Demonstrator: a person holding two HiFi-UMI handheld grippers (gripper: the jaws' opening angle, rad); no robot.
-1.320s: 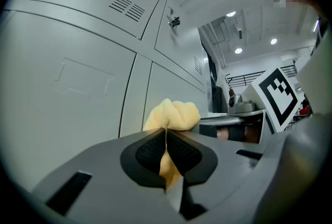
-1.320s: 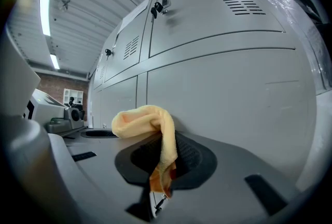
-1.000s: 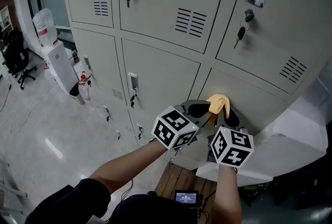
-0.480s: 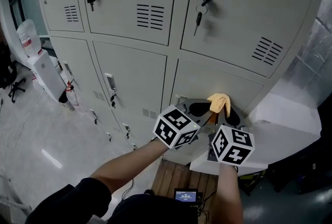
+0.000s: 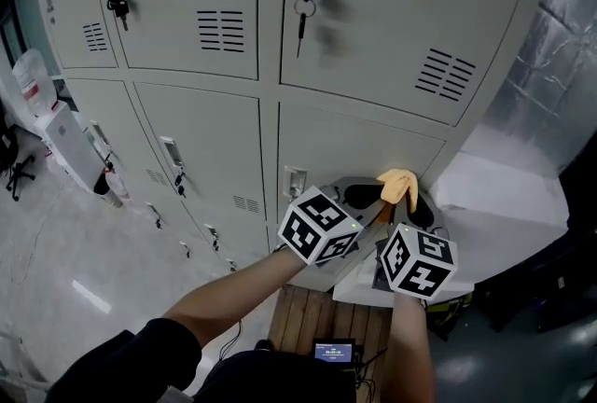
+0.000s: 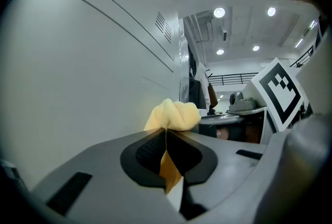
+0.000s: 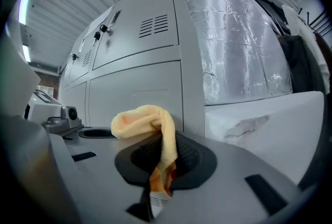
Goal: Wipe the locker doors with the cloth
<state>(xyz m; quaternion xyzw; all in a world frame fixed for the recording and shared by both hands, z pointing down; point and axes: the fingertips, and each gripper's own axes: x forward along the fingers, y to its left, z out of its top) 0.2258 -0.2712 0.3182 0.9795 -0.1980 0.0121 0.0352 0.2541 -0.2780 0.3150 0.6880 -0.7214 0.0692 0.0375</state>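
Bank of pale grey metal lockers (image 5: 354, 28) fills the upper head view; glossy grey floor (image 5: 65, 280) lower left, crinkled silver foil sheeting (image 5: 560, 28) at right. A white water dispenser (image 5: 75, 149) stands against the lockers at far left, partly cut off by the frame edge.

Yellow-orange soft cloth (image 5: 396, 184): small, bunched into a rounded lump with folds, paler yellow on top, deeper orange where it runs down into the jaws. It sits up close against the lower right locker door (image 5: 364, 154), near that door's right edge. Whether it actually touches the metal cannot be told.

Left gripper (image 6: 166, 137): jaws pressed together with the cloth pinched between the dark ribbed pads, and the lump bulges out above them.
Right gripper (image 7: 165, 166): jaws likewise clamped on the same cloth, with a loop flopping over to the left and a thin tail trapped between the pads.
Both grippers meet at the cloth, with their black-and-white marker cubes (image 5: 317, 226) just beside each other.

Writing: none readable on the lockers. The cubes carry only square patterns. A small dark screen (image 5: 334, 354) at the bottom edge shows a lit line too small to read.

Keys (image 5: 300, 9) hang from the upper door locks; louvred vents (image 5: 221, 30) are cut into the doors. The person's forearms (image 5: 233, 294) cover part of the wooden slats (image 5: 312, 322) at the lockers' foot. The cloth's lower end is hidden inside the jaws.
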